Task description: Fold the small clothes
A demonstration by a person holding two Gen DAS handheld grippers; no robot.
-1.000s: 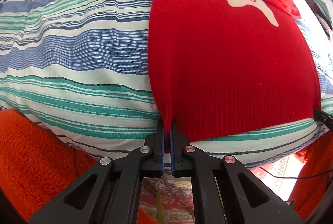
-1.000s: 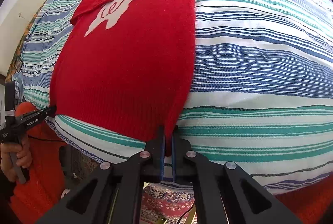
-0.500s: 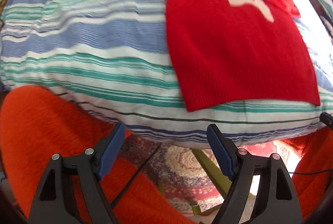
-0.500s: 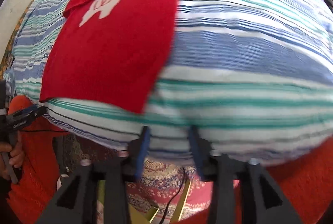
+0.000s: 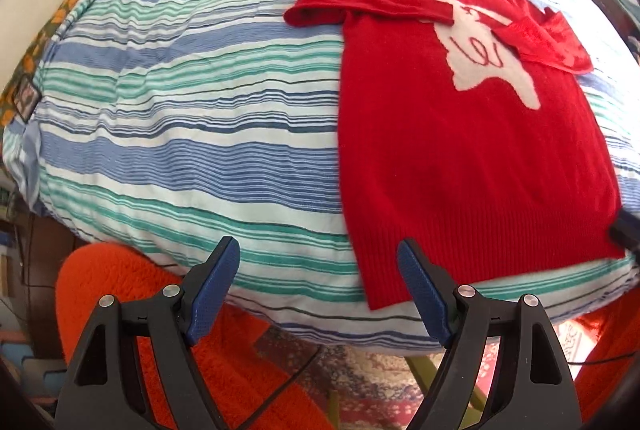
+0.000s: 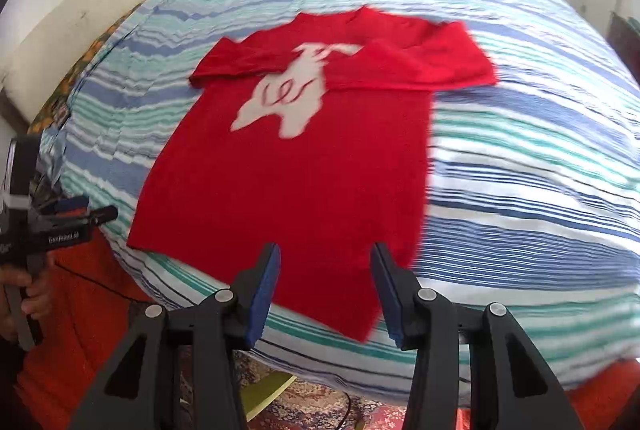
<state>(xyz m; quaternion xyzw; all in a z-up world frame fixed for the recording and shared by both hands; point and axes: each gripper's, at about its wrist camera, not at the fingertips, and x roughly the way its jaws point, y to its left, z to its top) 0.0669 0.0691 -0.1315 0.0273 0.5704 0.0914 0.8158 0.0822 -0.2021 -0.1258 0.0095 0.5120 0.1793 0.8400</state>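
Observation:
A red knitted sweater [image 5: 460, 158] with a white animal figure lies flat on the striped bed cover [image 5: 180, 110], both sleeves folded across its chest. My left gripper [image 5: 316, 254] is open wide above the bed's near edge, just left of the hem's corner, with nothing between its blue pads. In the right wrist view the sweater [image 6: 288, 190] reaches down to my right gripper [image 6: 325, 254]. That gripper is open and hovers above the ribbed hem near its right corner without pinching it. A black fingertip [image 5: 624, 234] of the right gripper shows at the hem's far corner.
The striped cover [image 6: 520, 190] spreads wide around the sweater. Orange fleece clothing [image 5: 112, 290] of the person fills the near foreground. A patterned rug [image 5: 360, 382] lies on the floor below. A hand [image 6: 24, 294] holds the left tool's black frame [image 6: 60, 236].
Both grippers were shut on the hem's two corners; they let go, opened and rose back from the bed. The hem now lies flat on the cover.

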